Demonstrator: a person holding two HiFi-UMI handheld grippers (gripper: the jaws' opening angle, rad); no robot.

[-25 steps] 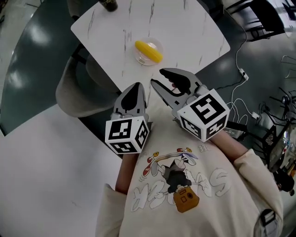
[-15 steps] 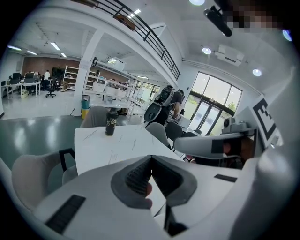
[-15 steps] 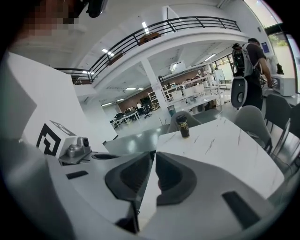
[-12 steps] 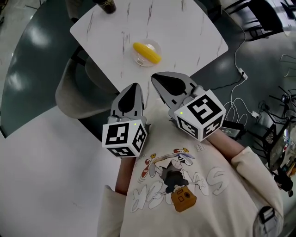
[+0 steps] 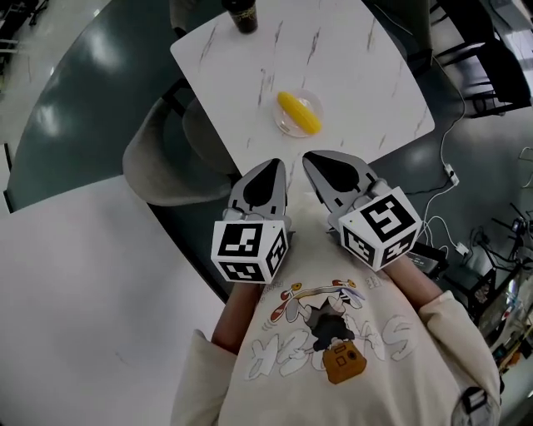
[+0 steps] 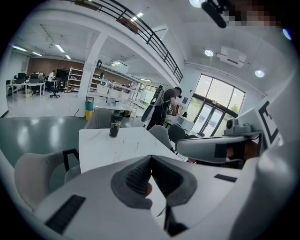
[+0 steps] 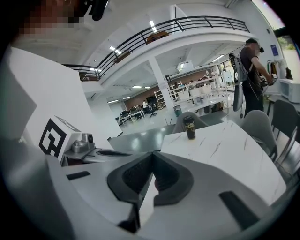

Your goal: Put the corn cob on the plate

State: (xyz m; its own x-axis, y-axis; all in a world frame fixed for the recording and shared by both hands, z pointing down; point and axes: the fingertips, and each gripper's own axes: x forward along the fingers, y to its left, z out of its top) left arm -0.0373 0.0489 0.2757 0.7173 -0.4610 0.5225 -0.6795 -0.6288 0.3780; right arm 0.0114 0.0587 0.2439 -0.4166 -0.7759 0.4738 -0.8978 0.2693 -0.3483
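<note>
The yellow corn cob (image 5: 298, 112) lies in a small clear plate (image 5: 286, 127) near the front edge of the white marble table (image 5: 358, 50). Both grippers hang side by side in front of the person's chest, short of the table's edge and apart from the plate. My left gripper (image 5: 271, 162) is shut with nothing in it, its tips meeting in the left gripper view (image 6: 151, 157). My right gripper (image 5: 310, 156) is shut and empty too, its jaws closed to a point in its own view (image 7: 153, 153). Neither gripper view shows the corn.
A dark can (image 5: 243, 12) stands at the table's far corner, also seen as a can (image 6: 115, 125) and a can (image 7: 189, 127). A grey chair (image 5: 158, 166) sits left of the table. Cables (image 5: 445, 175) lie on the floor at right. A person (image 7: 251, 79) stands beyond the table.
The right gripper's jaws have gone from open to shut. The left gripper has stayed shut. The head view has shifted, so the table and plate now sit further right.
</note>
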